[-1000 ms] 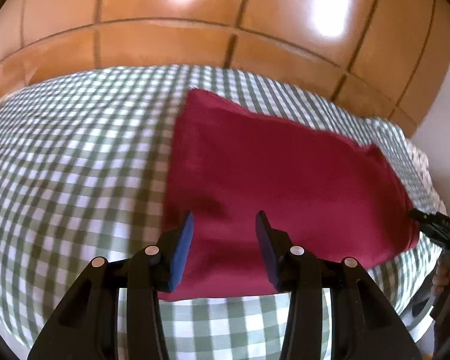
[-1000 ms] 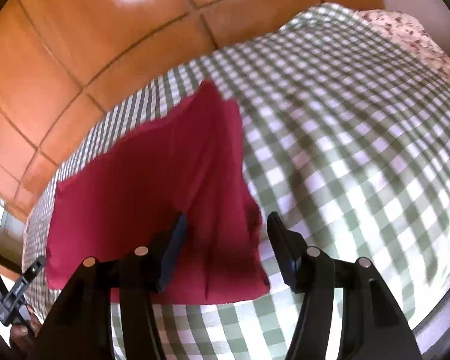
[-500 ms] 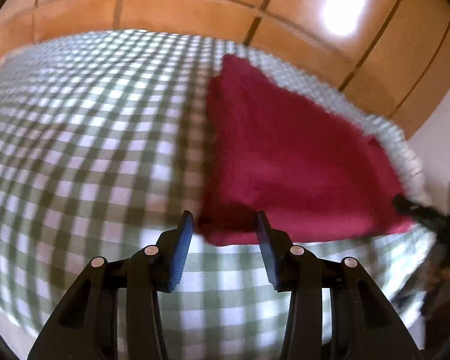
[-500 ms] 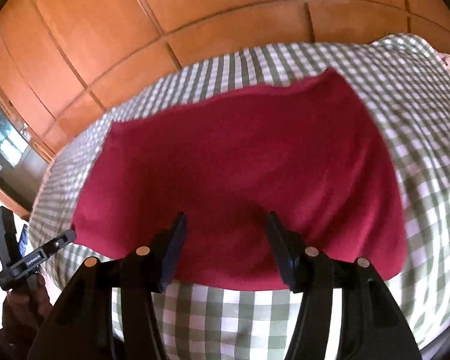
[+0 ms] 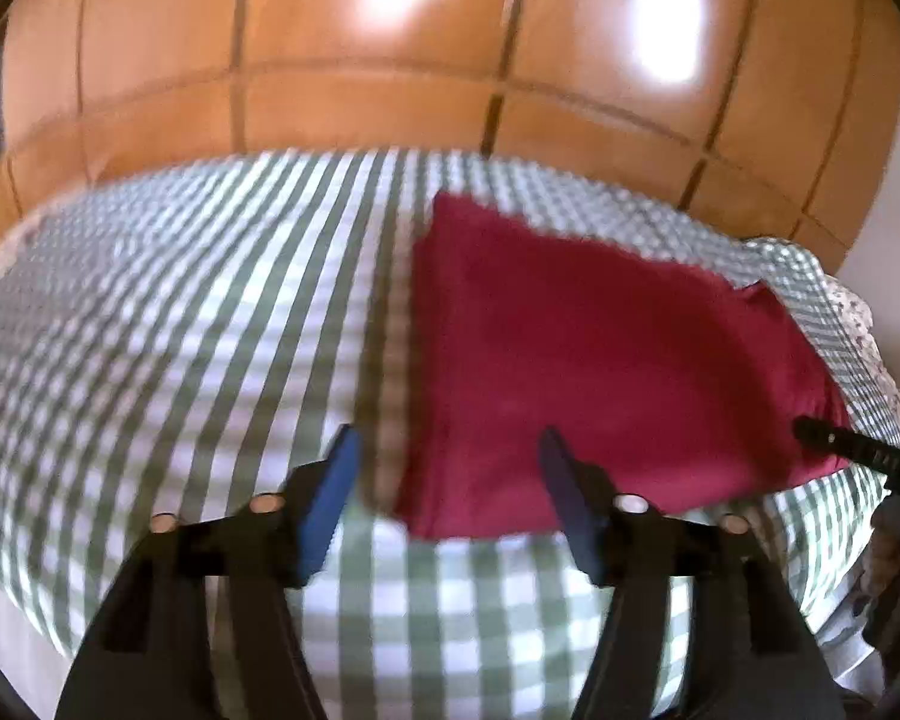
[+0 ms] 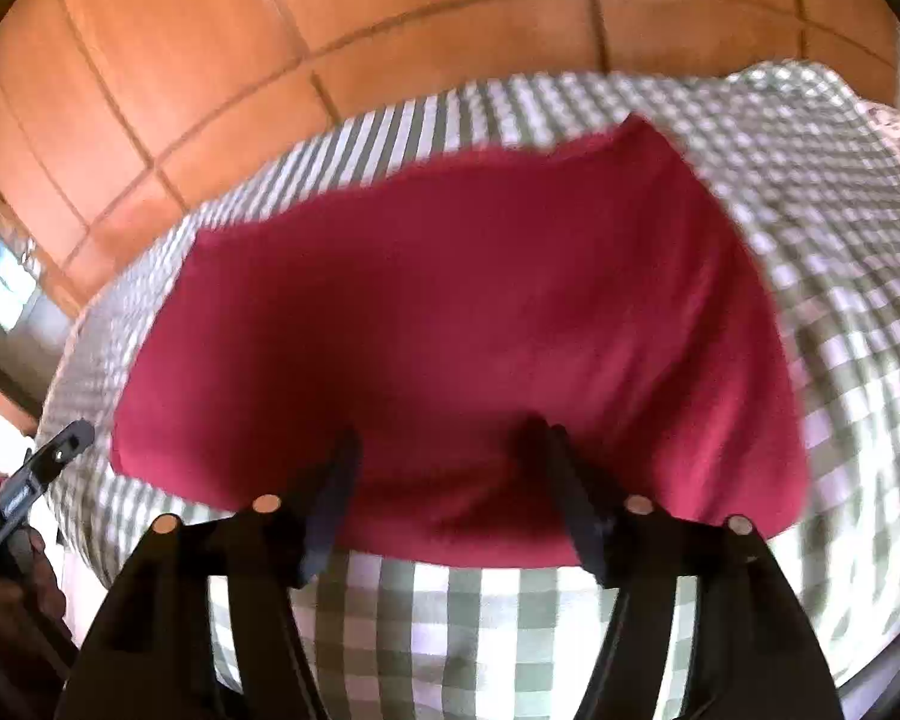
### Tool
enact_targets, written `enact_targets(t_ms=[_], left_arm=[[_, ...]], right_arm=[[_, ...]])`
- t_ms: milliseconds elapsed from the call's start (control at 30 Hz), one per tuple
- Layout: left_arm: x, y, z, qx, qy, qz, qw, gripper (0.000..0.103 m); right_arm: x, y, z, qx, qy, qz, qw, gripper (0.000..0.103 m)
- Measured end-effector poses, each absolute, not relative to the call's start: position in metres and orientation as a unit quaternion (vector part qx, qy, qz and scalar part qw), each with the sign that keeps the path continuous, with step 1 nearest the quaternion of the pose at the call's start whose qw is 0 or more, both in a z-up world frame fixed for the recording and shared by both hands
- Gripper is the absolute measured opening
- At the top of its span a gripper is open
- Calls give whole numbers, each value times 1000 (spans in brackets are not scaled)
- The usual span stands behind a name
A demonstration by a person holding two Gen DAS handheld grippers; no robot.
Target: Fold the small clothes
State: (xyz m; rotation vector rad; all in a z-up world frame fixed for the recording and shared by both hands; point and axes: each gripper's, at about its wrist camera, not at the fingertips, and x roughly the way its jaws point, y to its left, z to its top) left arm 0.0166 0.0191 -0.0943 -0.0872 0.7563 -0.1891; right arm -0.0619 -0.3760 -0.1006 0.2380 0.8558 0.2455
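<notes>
Closest in, L gripper: jaws were narrower a sec ago, now opening, pads spread w/ nothing pinched. They frame the near-left corner of the red garment. That corner was between tighter pads half a sec back, so my read is it's just been let go.

R gripper same story: jaws opening, spread apart, hovering over the near hem of the red cloth, not pressing it. A sec ago its view ran along the garment's right edge; now it faces the middle square-on.

Means, I'd guess: a fold's been laid and both tools are releasing; next fold or a smoothing pass follows.

Garment lies flat on the green-checked bedspread, near the front edge, right of centre from the L view. Roughly rectangular; long axis runs side to side, parallel to the bed's near edge. A small flap peeks out at the far-right corner.

Beyond, wooden panelling.
</notes>
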Motion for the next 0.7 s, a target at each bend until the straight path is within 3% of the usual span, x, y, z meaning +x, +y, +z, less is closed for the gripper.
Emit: enact_targets(t_ms=[233,400,567,633,700], left_arm=[[44,-12,-102,-72,399,-161,900,62],[65,-30,-114,-46,427,-160,889,62],[73,-39,-120,-15,433,-148,889,62],[72,-43,-121,-7,432,-146,890,62],[72,-42,-120,-7,430,-146,891,62]], right_arm=[[-44,-448,-79,186,368,11,911,75],[-22,-483,-109,235,421,12,876,74],[-26,-472,-125,254,438,63,860,64],[-26,-468,-125,244,440,63,862,47],[-24,-465,-121,244,441,70,861,40]])
